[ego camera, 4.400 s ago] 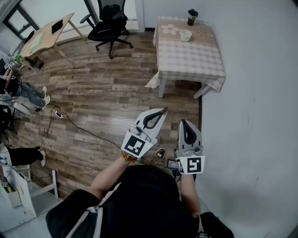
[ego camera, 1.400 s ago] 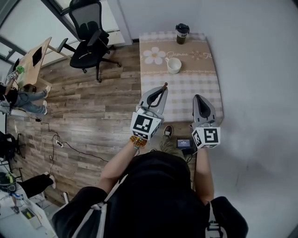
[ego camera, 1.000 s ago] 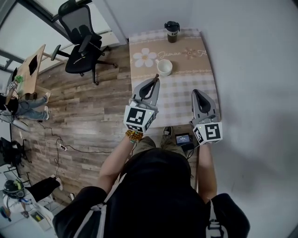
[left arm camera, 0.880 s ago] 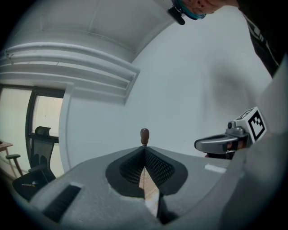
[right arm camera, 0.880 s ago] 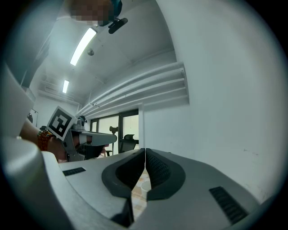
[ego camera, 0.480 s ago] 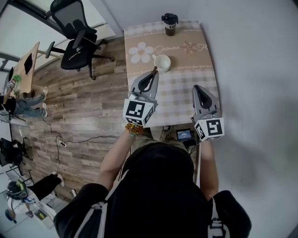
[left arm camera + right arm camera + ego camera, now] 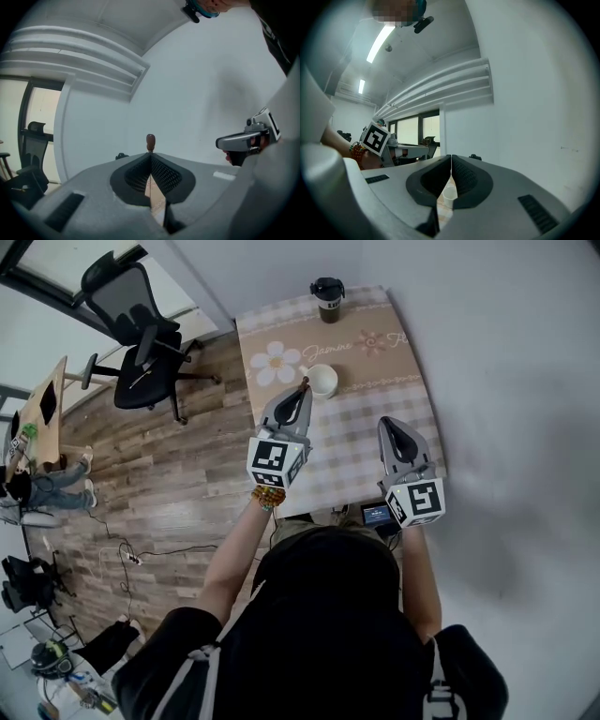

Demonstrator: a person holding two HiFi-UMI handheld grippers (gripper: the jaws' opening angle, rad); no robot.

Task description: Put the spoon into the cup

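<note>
A white cup (image 7: 322,381) stands on the checked tablecloth (image 7: 356,418) in the head view. My left gripper (image 7: 303,390) is shut on a spoon whose brown end (image 7: 305,382) pokes out just beside the cup's left rim. In the left gripper view that brown end (image 7: 150,140) stands up above the closed left gripper (image 7: 150,154). My right gripper (image 7: 386,422) hovers over the table's right part, shut and empty. In the right gripper view the cup (image 7: 447,194) shows low behind the closed right gripper (image 7: 451,157).
A dark tumbler (image 7: 328,298) stands at the table's far edge. A white wall runs along the table's right and far sides. A black office chair (image 7: 131,320) stands on the wooden floor to the left. A small device (image 7: 378,514) sits by the table's near edge.
The person has walked up to the table. Both grippers have moved from over the floor to over the tablecloth, and the spoon's end has come up beside the cup.
</note>
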